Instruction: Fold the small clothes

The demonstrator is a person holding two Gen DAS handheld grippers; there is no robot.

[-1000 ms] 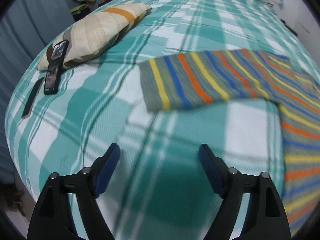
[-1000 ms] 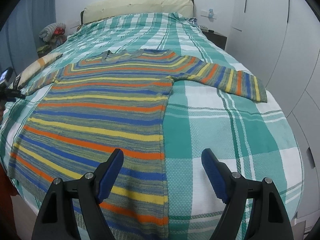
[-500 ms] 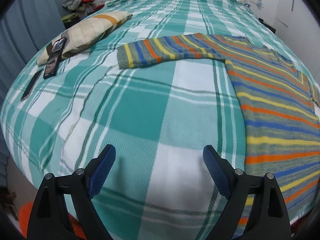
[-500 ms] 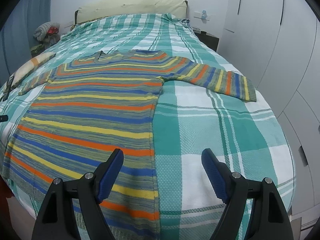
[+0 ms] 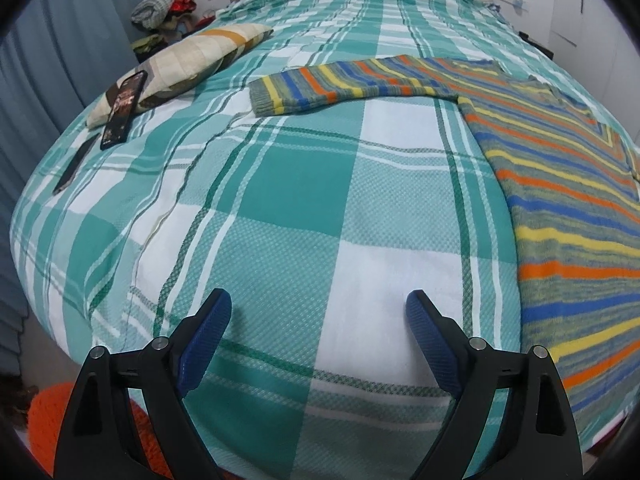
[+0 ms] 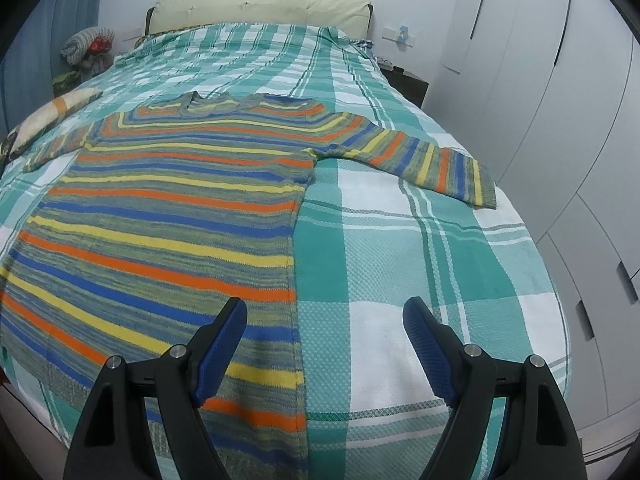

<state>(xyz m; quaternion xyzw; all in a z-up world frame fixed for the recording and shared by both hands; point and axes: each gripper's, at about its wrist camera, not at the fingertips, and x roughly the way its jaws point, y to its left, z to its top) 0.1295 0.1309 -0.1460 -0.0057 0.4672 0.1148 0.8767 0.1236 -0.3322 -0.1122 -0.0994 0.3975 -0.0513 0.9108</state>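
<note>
A striped sweater in grey, orange, yellow and blue lies flat, front up, on the plaid bed, both sleeves spread out. Its right sleeve reaches toward the wardrobe side. In the left wrist view the sweater body fills the right side and its left sleeve stretches toward the pillow. My left gripper is open and empty above bare bedspread near the foot edge, left of the sweater. My right gripper is open and empty over the sweater's lower right hem edge.
A patchwork pillow with a phone leaning on it lies at the bed's left side, a dark strap below it. A pile of clothes sits beyond. White wardrobe doors stand close on the right. An orange object is on the floor.
Both grippers have pulled back toward the foot of the bed and risen. The left view has swung from close over the sleeve to a wider view. The sweater has not moved.
</note>
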